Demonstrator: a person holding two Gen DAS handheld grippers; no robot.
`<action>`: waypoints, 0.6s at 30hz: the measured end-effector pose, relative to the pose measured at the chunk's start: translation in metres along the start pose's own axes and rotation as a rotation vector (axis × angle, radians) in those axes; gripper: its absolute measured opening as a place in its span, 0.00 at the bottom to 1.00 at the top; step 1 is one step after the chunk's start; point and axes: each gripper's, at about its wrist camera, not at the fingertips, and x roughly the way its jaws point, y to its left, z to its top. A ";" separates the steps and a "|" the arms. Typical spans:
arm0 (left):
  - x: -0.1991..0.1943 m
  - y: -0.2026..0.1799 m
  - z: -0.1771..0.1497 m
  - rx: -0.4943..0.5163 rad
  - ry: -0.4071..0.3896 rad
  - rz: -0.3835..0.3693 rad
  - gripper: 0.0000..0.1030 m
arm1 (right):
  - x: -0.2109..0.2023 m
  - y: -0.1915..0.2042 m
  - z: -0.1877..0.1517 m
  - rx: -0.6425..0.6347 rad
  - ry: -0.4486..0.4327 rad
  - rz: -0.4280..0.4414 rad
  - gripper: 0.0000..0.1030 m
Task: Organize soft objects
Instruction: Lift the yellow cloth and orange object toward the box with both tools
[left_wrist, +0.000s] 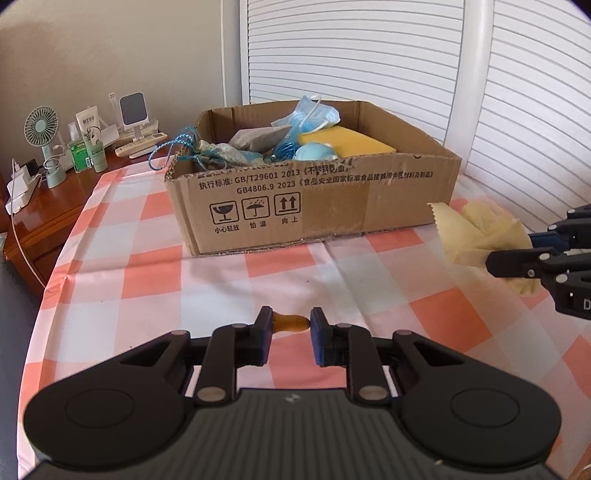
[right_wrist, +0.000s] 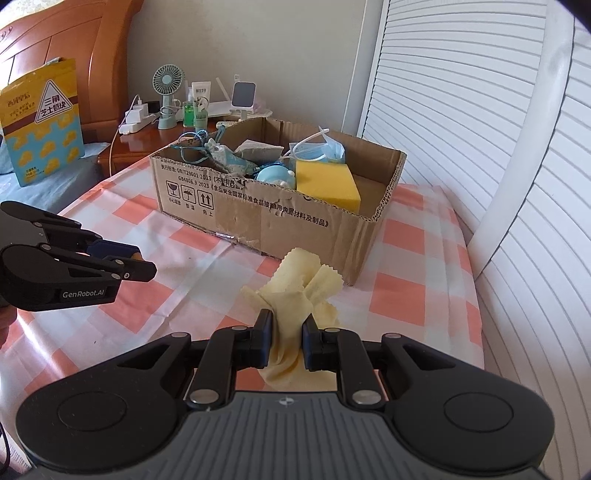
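An open cardboard box (left_wrist: 332, 206) stands on the checked cloth and holds a yellow sponge (left_wrist: 347, 144), blue face masks (left_wrist: 314, 114), a grey pouch (left_wrist: 258, 138) and blue cord. In front of it my left gripper (left_wrist: 290, 322) is shut on a small orange-brown soft piece (left_wrist: 293, 322), held just above the cloth. To the right my right gripper (right_wrist: 288, 325) is shut on a crumpled pale yellow cloth (right_wrist: 295, 284), which sticks out past its fingers near the front right corner of the box (right_wrist: 258, 221). The left gripper (right_wrist: 142, 263) shows at the left edge of the right wrist view.
A wooden bedside cabinet (left_wrist: 55, 206) on the left carries a small fan (left_wrist: 41, 127), bottles, chargers and cables. White louvred doors (left_wrist: 535, 110) and a white curved rail (right_wrist: 517, 166) close off the right side. A yellow printed package (right_wrist: 40, 118) leans at the far left.
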 end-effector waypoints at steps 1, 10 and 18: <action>-0.002 0.002 0.002 0.003 0.003 -0.006 0.19 | -0.002 0.000 0.001 -0.008 -0.004 0.000 0.19; -0.024 0.017 0.021 0.024 0.026 -0.062 0.19 | -0.029 -0.009 0.038 -0.066 -0.088 0.036 0.19; -0.032 0.021 0.044 0.052 0.002 -0.065 0.19 | -0.007 -0.030 0.105 -0.071 -0.164 0.039 0.19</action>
